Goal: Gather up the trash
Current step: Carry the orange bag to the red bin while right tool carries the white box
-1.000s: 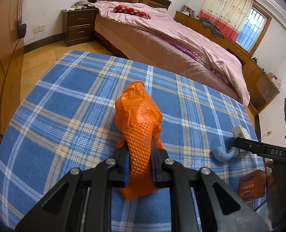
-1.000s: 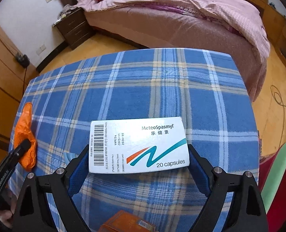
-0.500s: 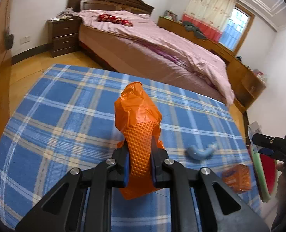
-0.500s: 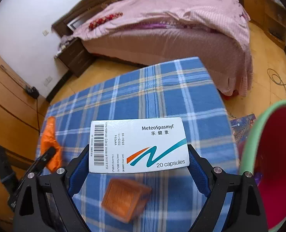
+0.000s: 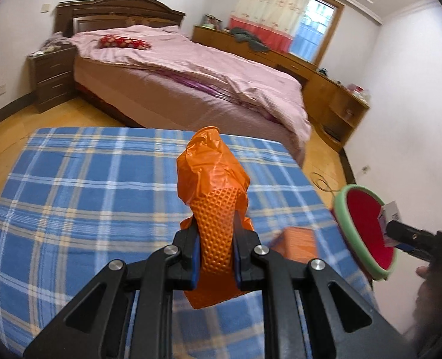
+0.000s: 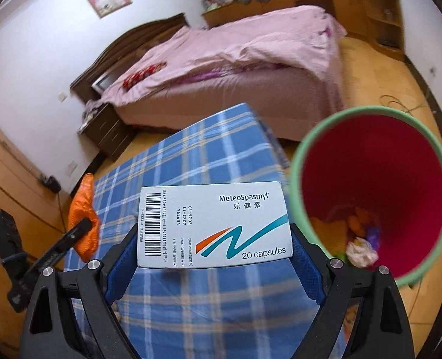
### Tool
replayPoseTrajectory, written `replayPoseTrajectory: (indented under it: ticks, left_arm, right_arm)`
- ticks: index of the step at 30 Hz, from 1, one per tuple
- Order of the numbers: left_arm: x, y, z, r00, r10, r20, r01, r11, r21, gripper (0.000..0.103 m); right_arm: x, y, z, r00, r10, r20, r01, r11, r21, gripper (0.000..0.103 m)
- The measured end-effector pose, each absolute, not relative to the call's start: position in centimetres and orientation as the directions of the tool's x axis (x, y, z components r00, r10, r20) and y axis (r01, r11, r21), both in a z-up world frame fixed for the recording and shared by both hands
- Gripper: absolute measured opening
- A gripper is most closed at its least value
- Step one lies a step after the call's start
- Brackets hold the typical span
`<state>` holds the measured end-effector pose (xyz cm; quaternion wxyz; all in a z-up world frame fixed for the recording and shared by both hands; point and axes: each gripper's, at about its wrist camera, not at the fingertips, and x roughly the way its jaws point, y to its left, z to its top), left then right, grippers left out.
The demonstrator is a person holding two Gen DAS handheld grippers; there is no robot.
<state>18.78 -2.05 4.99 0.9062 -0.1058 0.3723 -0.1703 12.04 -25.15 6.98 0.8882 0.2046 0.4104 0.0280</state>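
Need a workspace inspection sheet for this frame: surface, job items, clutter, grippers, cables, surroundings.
Surface: blue plaid tablecloth covering the table.
Job's things: orange plastic bag; white medicine box; orange box lying on the cloth; red bin with green rim beside the table, trash at its bottom.
Clutter: nothing seen.
Grippers: left gripper shut on the orange plastic bag; right gripper shut on the white medicine box, near the bin.
Cables: thin cord on the floor.
Surroundings: pink bed, nightstand, window.

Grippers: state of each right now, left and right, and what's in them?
Left gripper: closed on the orange plastic bag.
Right gripper: fingers wide, clamped on the ends of the white medicine box.
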Motion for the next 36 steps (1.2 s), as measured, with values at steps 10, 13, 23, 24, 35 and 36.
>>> replayPoseTrajectory:
  ticks: [10, 13, 23, 24, 35, 36]
  left_arm:
    - [16.3, -7.8, 7.0, 0.563, -0.519, -0.643, 0.373, 0.854, -0.362, 0.016]
    - [15.8, -10.5, 7.2, 0.524, -0.547, -0.653, 0.408, 0.834, -0.371, 0.016]
    - [15.2, -19.6, 6.8, 0.443, -0.565, -0.697, 0.497, 0.801, -0.333, 0.016]
    - [15.3, -20.8, 6.7, 0.434, -0.566, -0.701, 0.507, 0.797, -0.329, 0.016]
    - [16.5, -29.2, 4.9, 0.393, -0.566, -0.725, 0.583, 0.763, -0.280, 0.016]
    - [16.7, -29.9, 4.5, 0.387, -0.566, -0.728, 0.587, 0.760, -0.278, 0.016]
  right_arm:
    - [5.2, -31.1, 7.3, 0.745, 0.092, -0.661, 0.248, 0.882, 0.401, 0.091]
    - [3.2, -33.3, 7.1, 0.762, 0.044, -0.646, 0.290, 0.868, 0.402, 0.091]
    - [-1.3, -39.0, 5.3, 0.790, -0.029, -0.612, 0.388, 0.796, 0.464, 0.091]
    - [-1.8, -39.5, 5.1, 0.792, -0.035, -0.609, 0.396, 0.789, 0.469, 0.091]
    - [-4.7, -44.1, 2.3, 0.783, -0.077, -0.618, 0.475, 0.715, 0.513, 0.091]
    - [-4.9, -44.2, 2.1, 0.781, -0.079, -0.619, 0.480, 0.710, 0.515, 0.091]
